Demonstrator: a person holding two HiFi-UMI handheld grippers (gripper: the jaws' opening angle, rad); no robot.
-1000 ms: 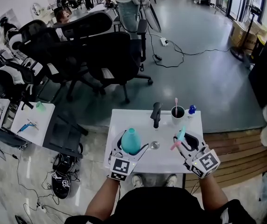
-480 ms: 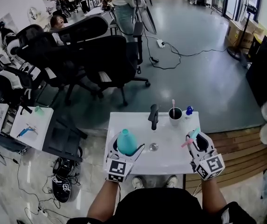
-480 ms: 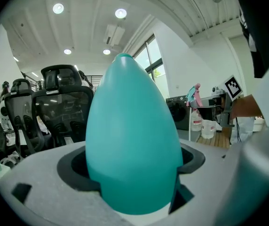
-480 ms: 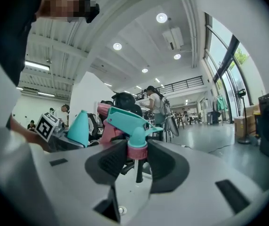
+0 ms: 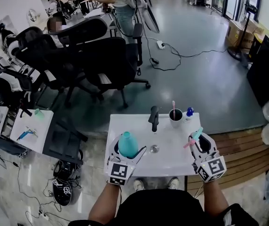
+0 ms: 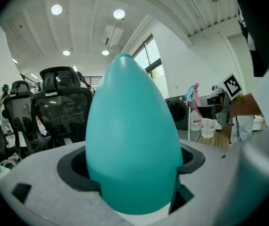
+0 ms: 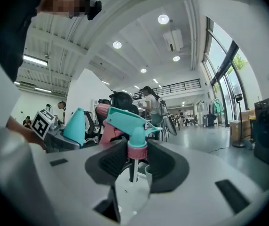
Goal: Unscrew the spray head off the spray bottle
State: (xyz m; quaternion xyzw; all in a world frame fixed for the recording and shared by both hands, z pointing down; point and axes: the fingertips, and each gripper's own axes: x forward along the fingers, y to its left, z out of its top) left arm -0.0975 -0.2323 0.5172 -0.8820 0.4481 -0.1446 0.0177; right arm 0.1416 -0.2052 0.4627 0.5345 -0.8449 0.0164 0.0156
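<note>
I have the teal-and-pink spray head [image 7: 130,126] clamped by its pink collar between the jaws of the right gripper [image 7: 133,161], its thin tube hanging down between them, free of the bottle. The teal spray bottle [image 6: 132,140] stands upright, held tight between the jaws of the left gripper [image 5: 127,150], well apart from the head. Under both pairs of jaws lies the white table [image 5: 172,161], with a cup [image 5: 175,117] beyond the right pair.
</note>
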